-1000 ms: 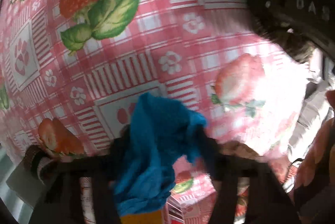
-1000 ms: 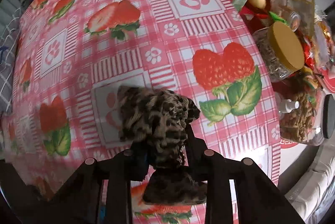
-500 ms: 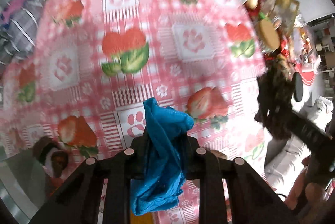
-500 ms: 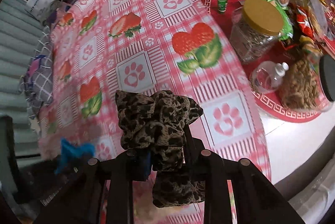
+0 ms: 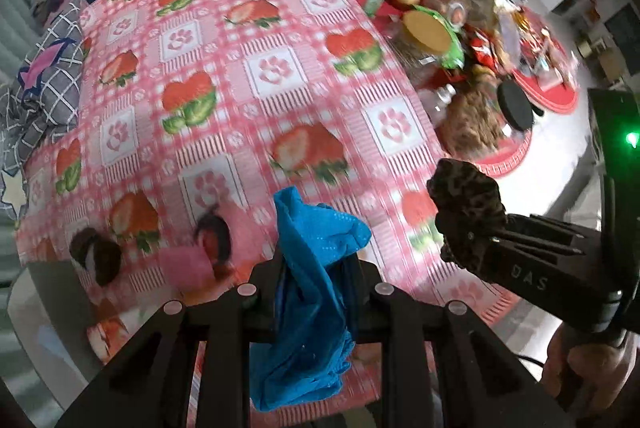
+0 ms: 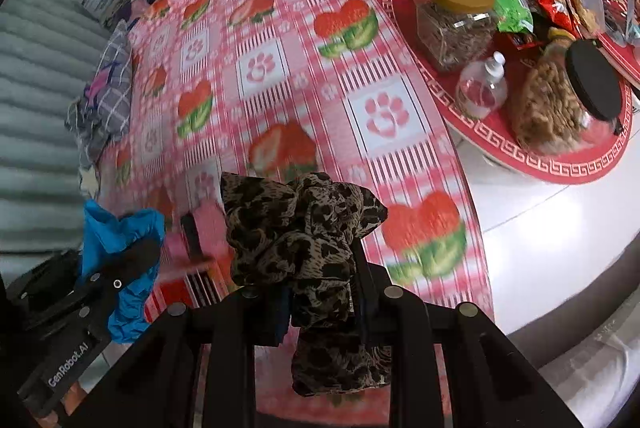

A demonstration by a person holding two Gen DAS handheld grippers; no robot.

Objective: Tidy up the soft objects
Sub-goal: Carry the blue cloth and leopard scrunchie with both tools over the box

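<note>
Hanging limp and light, the blue mesh cloth (image 5: 316, 292) sits pinched mid-fold in the left hand-held gripper (image 5: 316, 268), the floppy leopard-print scrunchie (image 6: 304, 240) clamped in the right hand-held gripper (image 6: 316, 292), both above the surface (image 5: 248, 76).

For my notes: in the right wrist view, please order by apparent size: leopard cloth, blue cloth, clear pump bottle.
1. leopard cloth, though nearest the camera.
2. blue cloth.
3. clear pump bottle.

black tongs (image 5: 318, 268), silver screws, white "genrobot.ai" lettering.
</note>
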